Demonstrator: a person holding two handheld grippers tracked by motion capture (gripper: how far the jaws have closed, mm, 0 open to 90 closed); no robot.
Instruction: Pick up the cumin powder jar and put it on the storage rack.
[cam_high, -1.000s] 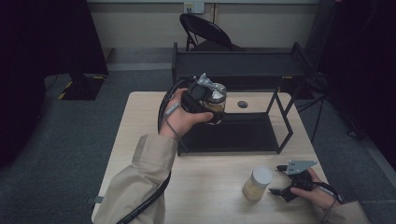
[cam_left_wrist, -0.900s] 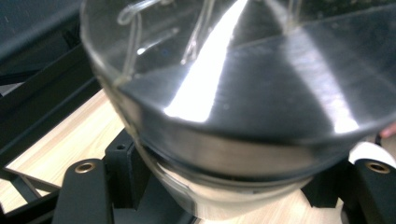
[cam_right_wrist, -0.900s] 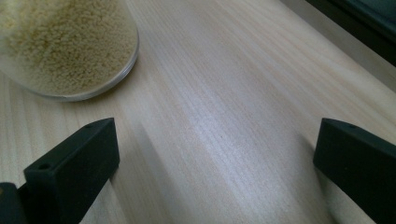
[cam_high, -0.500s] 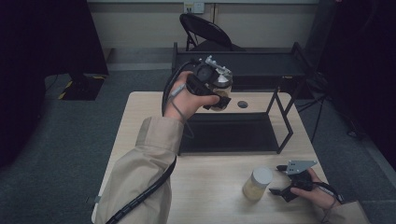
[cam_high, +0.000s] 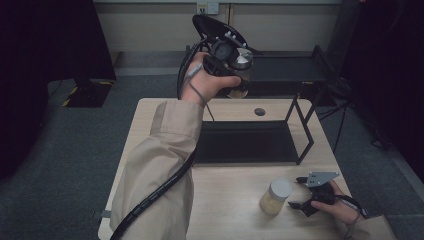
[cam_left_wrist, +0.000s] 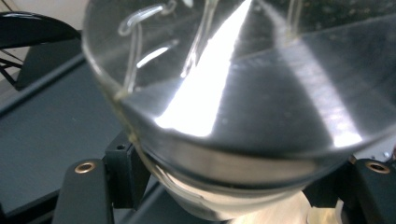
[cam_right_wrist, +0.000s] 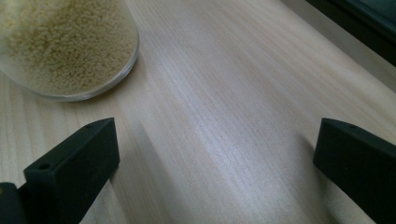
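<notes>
My left gripper (cam_high: 235, 75) is raised high above the far side of the wooden table (cam_high: 225, 205), shut on a glass jar with a silver lid (cam_high: 243, 59). In the left gripper view that jar's metal lid (cam_left_wrist: 261, 112) sits close up between the two black jaws. A second jar (cam_high: 276, 196) with a silver lid, holding pale yellow grains, stands on the table near the front right. My right gripper (cam_high: 299, 192) rests on the table just right of it, open with nothing between its fingers. In the right gripper view the grain jar (cam_right_wrist: 60, 46) is at the upper left, outside the jaws.
A black metal shelf rack (cam_high: 300, 135) stands across the middle of the table, with a dark tray surface (cam_high: 245, 142) under it. A round hole (cam_high: 259, 111) is in the tabletop behind it. A black bench (cam_high: 285, 70) and a folding chair lie beyond the table.
My left hand has lifted the held jar upward and away from the table, toward the back. The right gripper and the grain jar have stayed still.
</notes>
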